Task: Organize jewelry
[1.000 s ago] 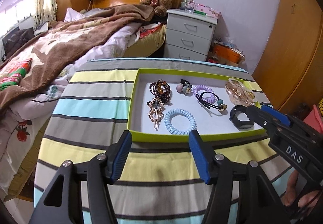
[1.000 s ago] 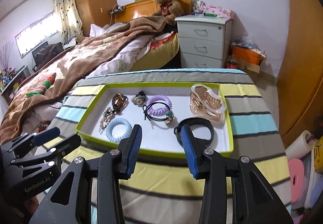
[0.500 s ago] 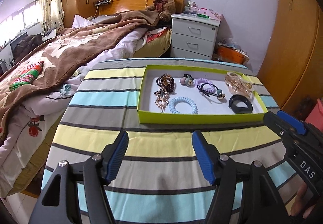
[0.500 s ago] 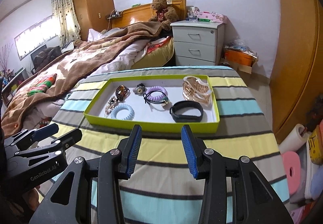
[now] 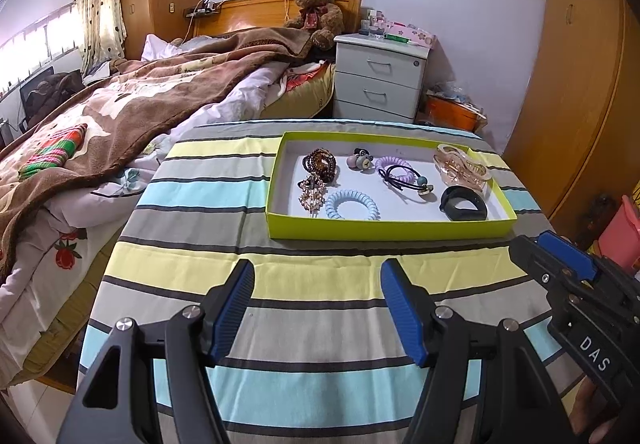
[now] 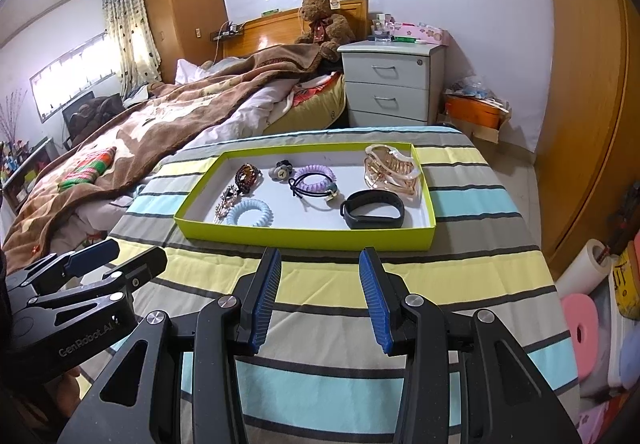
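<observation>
A lime-green tray [image 5: 388, 230] [image 6: 304, 236] sits on the striped table. It holds a black wristband [image 5: 464, 203] [image 6: 374, 209], a clear pink claw clip [image 5: 460, 166] [image 6: 392, 168], a purple coil tie [image 5: 396, 168] [image 6: 314, 176], a blue coil tie [image 5: 352, 205] [image 6: 250, 213], a beaded bracelet [image 5: 320, 164] [image 6: 248, 176], a jewelled hairpin [image 5: 312, 193] and a bear hair tie [image 5: 360, 160]. My left gripper [image 5: 317, 276] is open and empty, short of the tray. My right gripper [image 6: 319, 264] is open and empty, just in front of the tray's near wall.
The striped tablecloth [image 5: 304, 308] covers the table. A bed with a brown blanket [image 5: 132, 112] lies to the left. A white nightstand [image 5: 382, 78] stands behind. A wooden wardrobe [image 5: 580, 84] is on the right, and rolls and boxes [image 6: 592, 308] sit on the floor.
Both grippers have pulled back and up from the tray, which now looks smaller and farther. The black wristband stays in the tray. Both stay open.
</observation>
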